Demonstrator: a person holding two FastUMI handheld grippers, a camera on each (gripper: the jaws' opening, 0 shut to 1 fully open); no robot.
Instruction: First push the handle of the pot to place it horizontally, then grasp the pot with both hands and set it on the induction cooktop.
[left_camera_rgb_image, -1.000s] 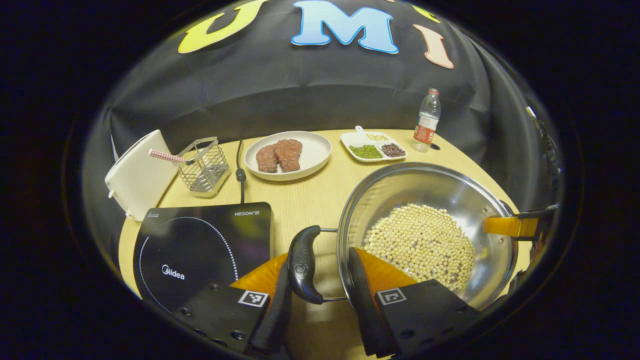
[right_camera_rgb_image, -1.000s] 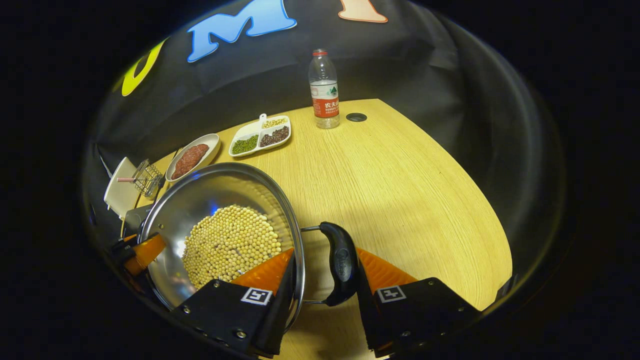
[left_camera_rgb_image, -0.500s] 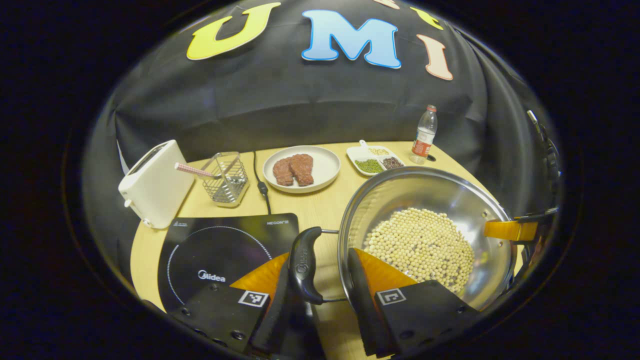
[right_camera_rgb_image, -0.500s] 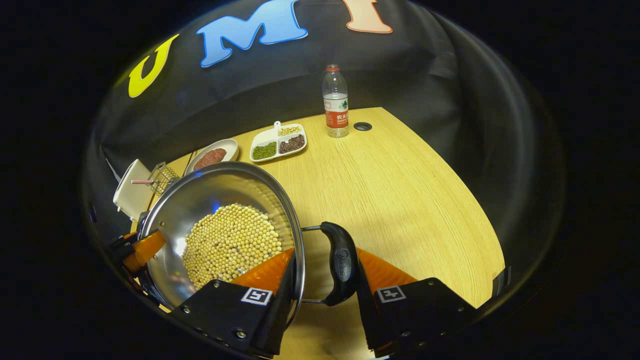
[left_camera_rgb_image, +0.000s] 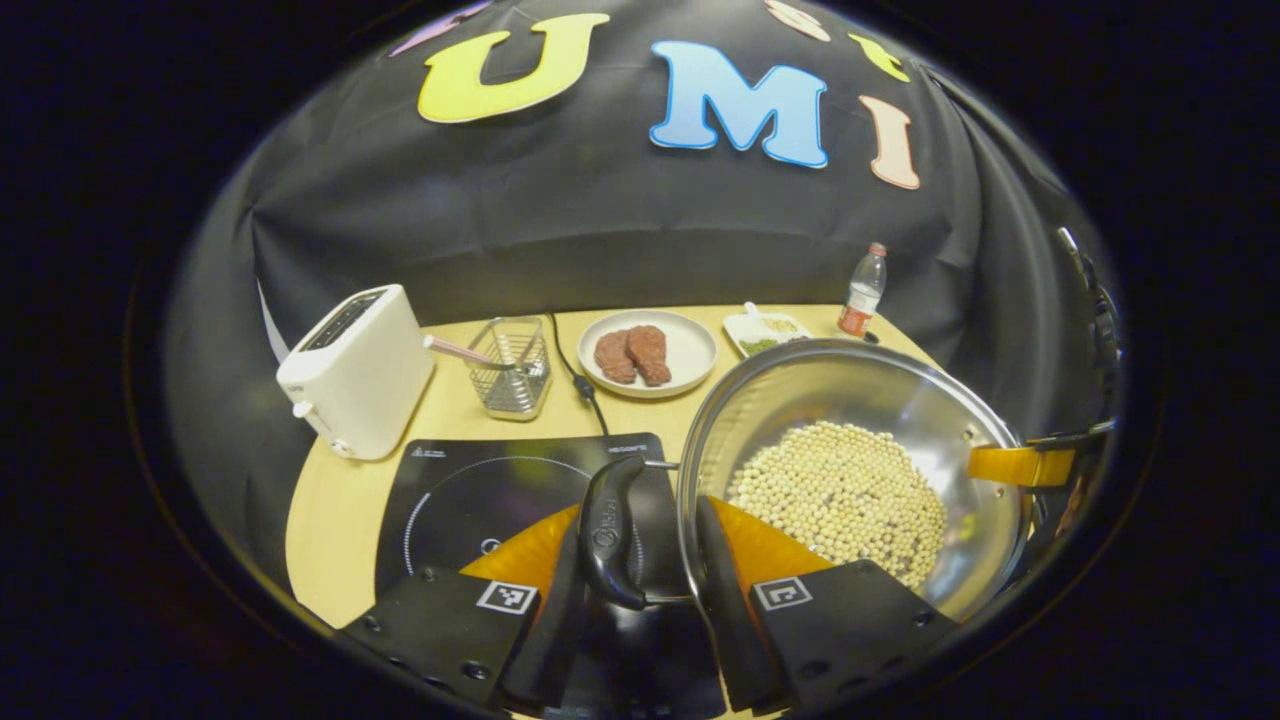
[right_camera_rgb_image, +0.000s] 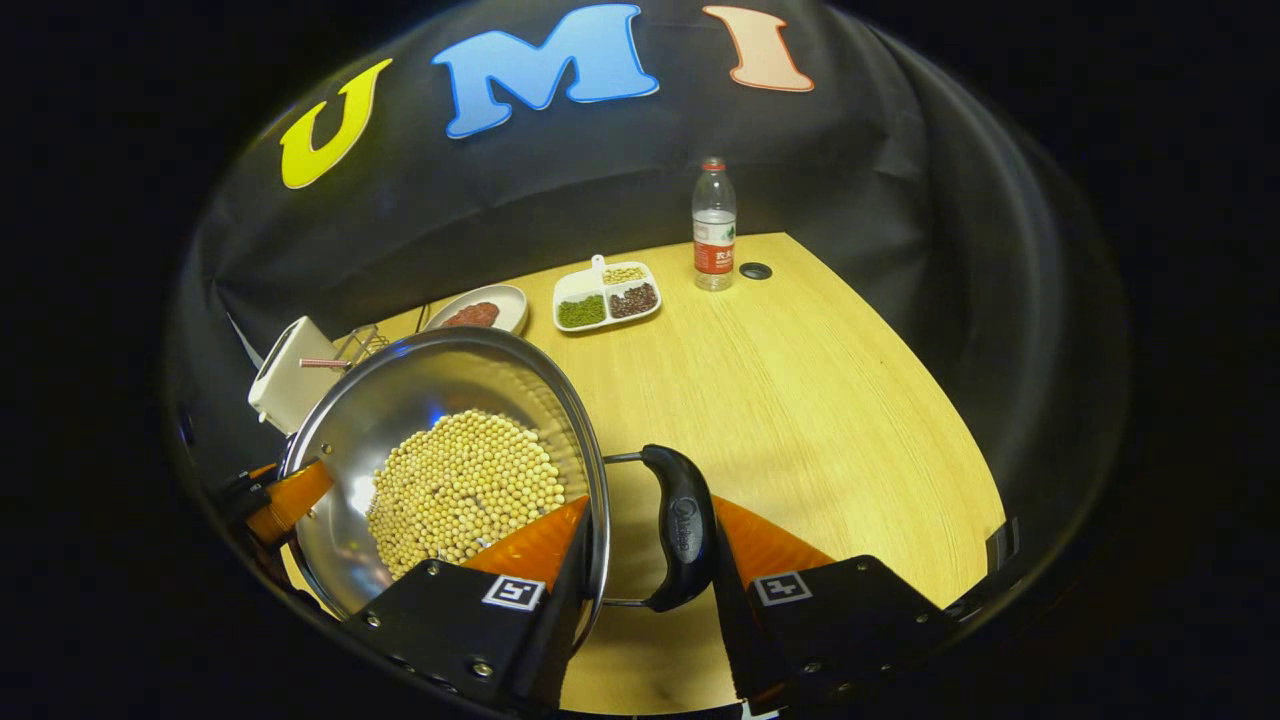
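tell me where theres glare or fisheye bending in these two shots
Left gripper view: bright reflections on the pot wall above the beans, and the table edge bows round. Right gripper view: a blue-white glint inside the pot, and the far table edge curves strongly.

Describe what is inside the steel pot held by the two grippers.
The shiny steel pot holds a heap of pale round soybeans, which covers most of the bottom. Bare metal shows on the inner wall above them. The left gripper's finger covers the near edge, so what lies there cannot be seen.
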